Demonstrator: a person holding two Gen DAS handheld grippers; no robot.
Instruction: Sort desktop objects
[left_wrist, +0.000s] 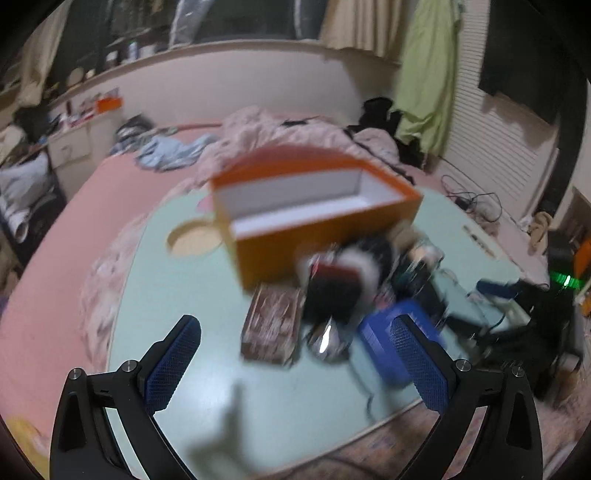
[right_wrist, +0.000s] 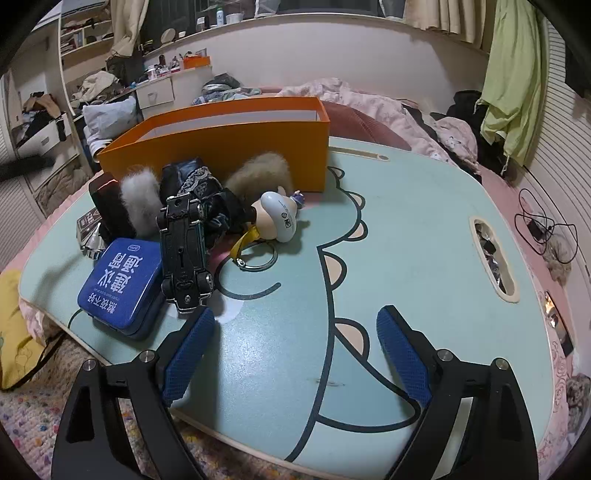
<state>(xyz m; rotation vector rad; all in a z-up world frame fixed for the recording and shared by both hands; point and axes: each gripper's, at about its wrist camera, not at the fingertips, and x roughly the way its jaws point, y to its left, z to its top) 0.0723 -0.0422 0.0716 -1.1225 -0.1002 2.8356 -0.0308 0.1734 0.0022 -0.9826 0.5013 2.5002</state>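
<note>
Right gripper (right_wrist: 295, 354) hangs low over the pale green cartoon-printed surface (right_wrist: 406, 236), fingers spread wide with nothing between them. Just in front of the open orange cardboard box (right_wrist: 229, 144) sits the clutter: flat blue tin with white lettering (right_wrist: 120, 284), upside-down black toy car (right_wrist: 184, 251), white figurine keychain (right_wrist: 279, 216). Left gripper (left_wrist: 295, 365) is spread and empty too, its view pretty blurry.

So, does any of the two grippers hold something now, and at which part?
No, nothing is held. The left gripper and the right gripper both stand open above the table, with nothing between their fingers.
</note>
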